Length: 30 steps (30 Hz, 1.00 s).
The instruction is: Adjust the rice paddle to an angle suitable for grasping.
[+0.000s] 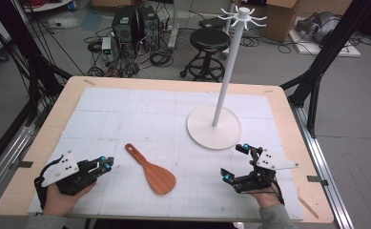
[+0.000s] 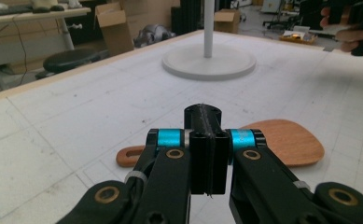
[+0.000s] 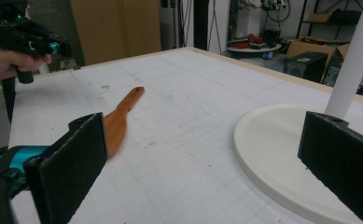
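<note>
Smooth wooden spatula (image 1: 150,169); matt white stand (image 1: 214,128).

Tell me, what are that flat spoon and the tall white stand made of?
The flat spoon looks like wood: warm reddish-brown, smooth, with a slight sheen, perhaps varnished. The tall white stand seems painted metal or plastic: an even matte white on base and pole, with no grain showing. The pictures alone leave that open.

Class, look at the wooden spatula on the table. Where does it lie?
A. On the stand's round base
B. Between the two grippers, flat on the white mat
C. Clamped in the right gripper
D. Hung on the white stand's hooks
B: in the high view the spatula lies flat on the mat, between the left gripper and the right gripper, touching neither, clear of the stand.
</note>
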### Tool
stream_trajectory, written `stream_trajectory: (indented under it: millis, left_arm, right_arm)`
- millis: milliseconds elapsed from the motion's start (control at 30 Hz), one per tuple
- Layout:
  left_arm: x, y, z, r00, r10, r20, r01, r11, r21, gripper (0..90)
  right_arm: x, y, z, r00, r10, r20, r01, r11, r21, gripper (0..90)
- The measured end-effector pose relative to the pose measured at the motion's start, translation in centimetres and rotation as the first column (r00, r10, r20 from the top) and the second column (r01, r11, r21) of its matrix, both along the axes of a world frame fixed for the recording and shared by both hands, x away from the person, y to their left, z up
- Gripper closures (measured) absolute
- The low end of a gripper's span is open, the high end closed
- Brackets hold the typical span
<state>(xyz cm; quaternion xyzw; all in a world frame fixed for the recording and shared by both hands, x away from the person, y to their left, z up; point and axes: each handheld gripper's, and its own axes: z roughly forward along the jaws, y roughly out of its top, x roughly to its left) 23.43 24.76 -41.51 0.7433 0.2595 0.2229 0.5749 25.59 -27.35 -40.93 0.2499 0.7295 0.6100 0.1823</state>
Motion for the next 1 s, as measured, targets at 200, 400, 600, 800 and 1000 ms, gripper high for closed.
stream_trajectory:
  millis: [200,400,600,800,1000]
  left_arm:
    - [0.5,-0.3,-0.4,0.9991,0.013,-0.041,-0.011,0.9994,0.032,89.7]
    - [1.6,-1.1,-0.9,0.9947,0.023,-0.100,-0.015,0.9973,0.072,89.7]
    - [4.0,-2.0,-1.1,0.9842,0.033,-0.174,-0.020,0.9969,0.076,89.7]
    - [5.4,-3.0,-1.8,0.9784,0.016,-0.206,0.011,0.9914,0.130,89.6]
    - [6.4,-3.5,-2.4,0.9665,0.018,-0.256,0.018,0.9900,0.140,89.6]
  right_arm:
    - [0.0,0.1,-0.1,1.0000,0.008,-0.006,-0.008,1.000,-0.010,0.0]
    - [0.0,0.2,-0.1,0.9999,0.009,-0.009,-0.009,1.000,-0.011,0.0]
    - [0.1,0.4,-0.2,0.9997,0.025,-0.008,-0.025,0.999,-0.022,0.0]
    - [0.2,0.4,-0.2,0.9995,0.030,-0.006,-0.030,0.999,-0.020,0.0]
    - [0.1,0.4,-0.2,0.9995,0.031,-0.008,-0.031,0.999,-0.023,0.0]
